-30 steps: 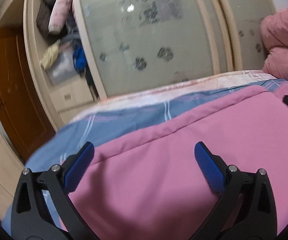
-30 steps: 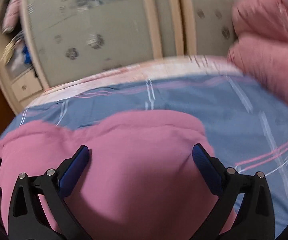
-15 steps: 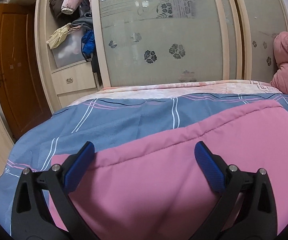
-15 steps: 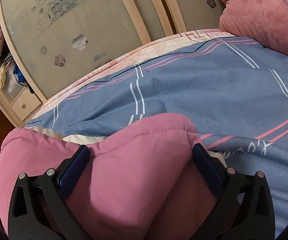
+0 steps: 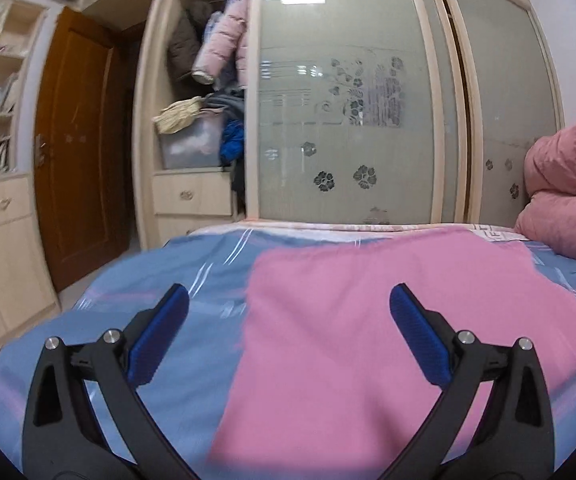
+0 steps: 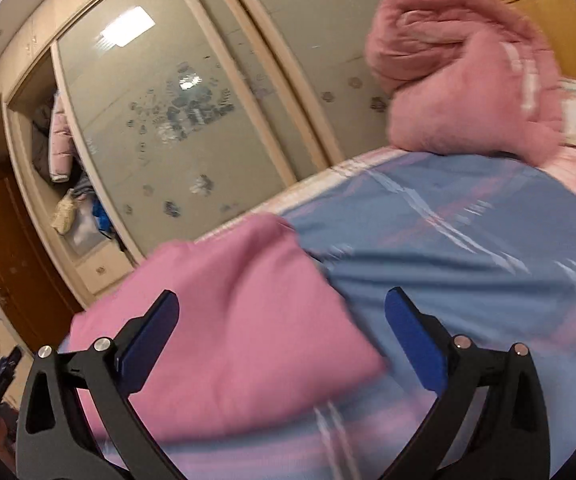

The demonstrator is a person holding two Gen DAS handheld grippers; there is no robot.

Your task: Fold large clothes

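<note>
Our left gripper (image 5: 288,336) stands wide open with nothing between its blue pads (image 5: 160,332). The pink garment (image 5: 387,320) lies flat on the bed (image 5: 176,272) just ahead of it: the right pad is over the cloth, the left pad over the blue striped bedsheet, and the garment's left edge runs between them. Whether the pads touch the fabric we cannot tell.

Our right gripper (image 6: 280,336) is also spread wide and holds nothing. Here the pink garment (image 6: 224,312) sits ahead and to the left, its right edge crossing the gap between the pads, with bare blue sheet ahead to the right. Farther ahead to the right, a rolled pink quilt (image 6: 463,80) rests on the bed.
</note>
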